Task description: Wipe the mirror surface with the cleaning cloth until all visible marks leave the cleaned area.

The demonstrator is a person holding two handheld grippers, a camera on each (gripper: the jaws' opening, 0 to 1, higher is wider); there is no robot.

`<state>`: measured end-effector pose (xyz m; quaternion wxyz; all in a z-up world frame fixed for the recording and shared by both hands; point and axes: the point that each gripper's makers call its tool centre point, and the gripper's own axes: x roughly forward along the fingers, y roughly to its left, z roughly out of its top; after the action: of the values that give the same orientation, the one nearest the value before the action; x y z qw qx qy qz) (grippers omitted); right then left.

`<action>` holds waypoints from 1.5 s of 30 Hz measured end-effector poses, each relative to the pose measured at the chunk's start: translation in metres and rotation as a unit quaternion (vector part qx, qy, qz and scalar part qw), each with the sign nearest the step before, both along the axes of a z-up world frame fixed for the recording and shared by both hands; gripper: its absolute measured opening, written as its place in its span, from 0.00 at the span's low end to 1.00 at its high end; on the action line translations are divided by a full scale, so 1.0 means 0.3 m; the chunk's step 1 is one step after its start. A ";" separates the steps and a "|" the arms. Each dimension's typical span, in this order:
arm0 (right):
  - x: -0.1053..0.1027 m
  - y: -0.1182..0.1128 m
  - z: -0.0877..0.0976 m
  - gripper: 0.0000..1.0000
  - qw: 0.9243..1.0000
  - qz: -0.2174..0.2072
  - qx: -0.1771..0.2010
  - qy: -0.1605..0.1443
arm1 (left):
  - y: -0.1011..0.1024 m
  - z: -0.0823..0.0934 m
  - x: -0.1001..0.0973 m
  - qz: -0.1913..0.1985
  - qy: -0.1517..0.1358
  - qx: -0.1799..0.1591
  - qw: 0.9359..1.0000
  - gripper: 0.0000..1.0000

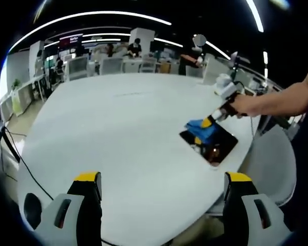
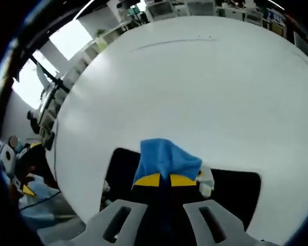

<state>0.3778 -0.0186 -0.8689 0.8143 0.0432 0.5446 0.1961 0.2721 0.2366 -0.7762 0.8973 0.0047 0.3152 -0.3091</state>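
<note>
Cloth (image 2: 167,159) in jaws on mirror (image 2: 236,197); signage probably unreadable.

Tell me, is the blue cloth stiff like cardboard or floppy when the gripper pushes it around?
Probably floppy: the blue cloth bunches in soft folds where the right gripper pinches it. It looks light, since a small pinch holds it. It likely slides easily, because the mirror under it looks smooth and glossy.
</note>
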 end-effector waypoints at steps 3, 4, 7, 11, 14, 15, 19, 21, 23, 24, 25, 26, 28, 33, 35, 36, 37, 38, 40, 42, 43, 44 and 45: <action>0.003 0.032 0.002 0.00 1.000 0.003 0.003 0.001 | 0.021 0.007 0.002 0.005 -0.001 0.000 1.000 0.99; 0.000 0.049 0.004 0.00 1.000 0.007 0.006 0.001 | 0.026 0.008 0.002 0.006 -0.001 -0.001 1.000 0.99; -0.008 0.126 0.002 0.00 1.000 0.021 0.016 0.004 | 0.034 0.009 -0.003 0.011 -0.001 -0.002 1.000 0.99; -0.006 0.221 0.002 0.00 0.999 0.048 0.007 -0.004 | 0.039 0.012 -0.018 0.016 0.000 -0.005 1.000 1.00; 0.000 0.255 0.005 0.00 0.998 0.056 0.005 -0.002 | 0.050 0.013 -0.029 0.021 0.001 -0.007 1.000 1.00; 0.001 0.258 0.005 0.00 0.998 0.057 0.004 -0.001 | 0.055 0.012 -0.032 0.022 0.001 -0.007 1.000 1.00; -0.003 0.250 0.005 0.00 0.998 0.067 -0.001 -0.003 | 0.068 0.012 -0.042 0.029 0.001 -0.007 1.000 1.00; -0.006 0.249 0.006 0.00 0.997 0.072 -0.003 -0.009 | 0.074 0.012 -0.044 0.030 0.002 -0.007 1.000 1.00; -0.005 0.248 0.003 0.00 0.997 0.074 -0.004 -0.013 | 0.075 0.014 -0.045 0.030 0.001 -0.006 1.000 1.00; -0.008 0.247 0.003 0.00 0.997 0.071 -0.003 -0.013 | 0.074 0.017 -0.046 0.030 0.000 -0.005 1.000 1.00; -0.011 0.247 0.003 0.00 0.997 0.070 -0.003 -0.012 | 0.076 0.020 -0.043 0.030 -0.001 -0.005 1.000 1.00; -0.020 0.247 0.003 0.00 0.997 0.071 -0.001 -0.009 | 0.079 0.021 -0.041 0.030 -0.003 -0.002 1.000 1.00; -0.052 0.247 0.003 0.00 0.998 0.070 0.004 0.000 | 0.084 0.026 -0.036 0.033 -0.004 -0.001 0.999 1.00; -0.108 0.249 0.004 0.00 0.997 0.070 0.014 0.000 | 0.078 0.029 -0.034 0.034 -0.007 -0.003 0.999 1.00; -0.131 0.254 0.005 0.00 0.997 0.073 0.016 0.001 | 0.071 0.027 -0.034 0.032 -0.007 -0.002 0.999 1.00; -0.141 0.257 0.005 0.00 0.997 0.075 0.016 0.002 | 0.069 0.027 -0.035 0.031 -0.007 -0.002 0.999 1.00; -0.154 0.259 0.005 0.00 0.997 0.079 0.017 0.003 | 0.067 0.027 -0.034 0.030 -0.006 -0.003 1.000 1.00; -0.163 0.261 0.005 0.00 0.997 0.080 0.017 0.004 | 0.065 0.028 -0.033 0.030 -0.007 -0.003 1.000 1.00; -0.178 0.264 0.004 0.00 0.996 0.085 0.018 0.005 | 0.059 0.030 -0.030 0.028 -0.008 -0.003 1.000 1.00; -0.189 0.267 0.005 0.00 0.996 0.091 0.017 0.002 | 0.055 0.031 -0.027 0.026 -0.008 -0.004 1.000 1.00; -0.188 0.267 0.005 0.00 0.995 0.096 0.015 -0.002 | 0.055 0.032 -0.023 0.026 -0.009 -0.004 1.000 1.00; -0.186 0.267 0.006 0.00 0.995 0.098 0.014 -0.004 | 0.054 0.033 -0.019 0.026 -0.009 -0.004 1.000 1.00; -0.184 0.266 0.006 0.00 0.995 0.098 0.014 -0.004 | 0.054 0.034 -0.017 0.025 -0.009 -0.004 1.000 1.00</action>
<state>0.3225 0.0612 -0.8672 0.7929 0.0001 0.5398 0.2828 0.2670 0.2527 -0.7660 0.9077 -0.0041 0.3057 -0.2874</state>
